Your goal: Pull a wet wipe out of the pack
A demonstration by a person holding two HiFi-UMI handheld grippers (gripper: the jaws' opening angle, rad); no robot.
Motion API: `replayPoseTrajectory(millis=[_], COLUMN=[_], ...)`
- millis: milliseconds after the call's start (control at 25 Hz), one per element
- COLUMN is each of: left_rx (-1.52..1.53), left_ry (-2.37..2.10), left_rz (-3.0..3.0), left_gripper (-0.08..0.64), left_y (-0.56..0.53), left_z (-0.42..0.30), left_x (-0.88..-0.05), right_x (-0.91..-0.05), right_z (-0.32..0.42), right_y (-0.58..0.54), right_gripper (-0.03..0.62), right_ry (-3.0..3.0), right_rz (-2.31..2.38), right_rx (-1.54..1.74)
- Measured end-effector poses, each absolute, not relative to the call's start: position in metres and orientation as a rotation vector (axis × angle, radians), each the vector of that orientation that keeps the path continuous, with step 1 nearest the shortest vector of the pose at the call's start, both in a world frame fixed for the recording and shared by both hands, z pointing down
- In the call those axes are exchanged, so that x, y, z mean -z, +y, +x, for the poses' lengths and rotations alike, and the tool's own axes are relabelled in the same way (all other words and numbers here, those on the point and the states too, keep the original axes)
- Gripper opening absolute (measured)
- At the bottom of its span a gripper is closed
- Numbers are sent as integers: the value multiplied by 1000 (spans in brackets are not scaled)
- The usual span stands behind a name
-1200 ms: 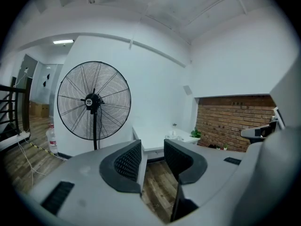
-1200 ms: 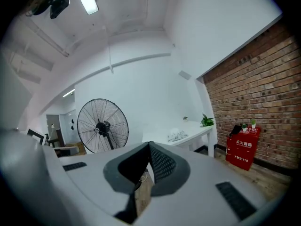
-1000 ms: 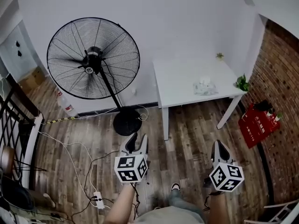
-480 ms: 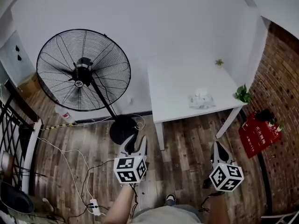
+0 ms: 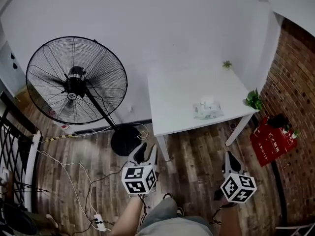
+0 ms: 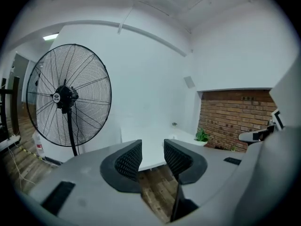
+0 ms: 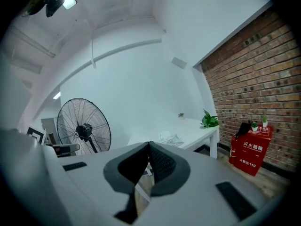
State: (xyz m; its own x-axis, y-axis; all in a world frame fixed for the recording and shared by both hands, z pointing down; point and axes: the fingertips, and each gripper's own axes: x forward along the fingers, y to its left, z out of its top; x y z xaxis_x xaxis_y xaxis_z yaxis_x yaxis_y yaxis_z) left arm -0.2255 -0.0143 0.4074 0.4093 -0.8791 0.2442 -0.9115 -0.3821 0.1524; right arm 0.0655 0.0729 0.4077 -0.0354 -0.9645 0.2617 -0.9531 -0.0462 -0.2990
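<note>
We are holding 2 tools over the floor (image 5: 194, 154), left gripper (image 5: 146, 150) gaping empty, right gripper (image 5: 230, 157) pinched closed on nothing; the wipe pack (image 5: 206, 108) is lying on the white table (image 5: 174, 90) ahead.

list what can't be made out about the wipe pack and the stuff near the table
wet wipe pack, head view: too small and far off to tell whether a wipe sticks out.
red box, head view: print too small to read; the dark things on top are unclear.
fan, left gripper view: its base is hidden behind the left gripper.
</note>
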Motion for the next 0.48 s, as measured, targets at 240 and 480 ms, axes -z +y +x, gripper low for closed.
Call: replayPoseTrajectory(millis=[240, 480], left_rx=[-198, -193], left_ry=[-1499, -1434], left_rz=[2446, 2492], left_gripper=[141, 141], left_y=[-50, -112], left_z=[-197, -161], left_x=[-418, -417], right_x=[-420, -420], right_z=[82, 110], right_y=[50, 6], right_gripper=[2, 2], right_ry=[2112, 2063], right_rz=[-2203, -2256], right_rx=[646, 624])
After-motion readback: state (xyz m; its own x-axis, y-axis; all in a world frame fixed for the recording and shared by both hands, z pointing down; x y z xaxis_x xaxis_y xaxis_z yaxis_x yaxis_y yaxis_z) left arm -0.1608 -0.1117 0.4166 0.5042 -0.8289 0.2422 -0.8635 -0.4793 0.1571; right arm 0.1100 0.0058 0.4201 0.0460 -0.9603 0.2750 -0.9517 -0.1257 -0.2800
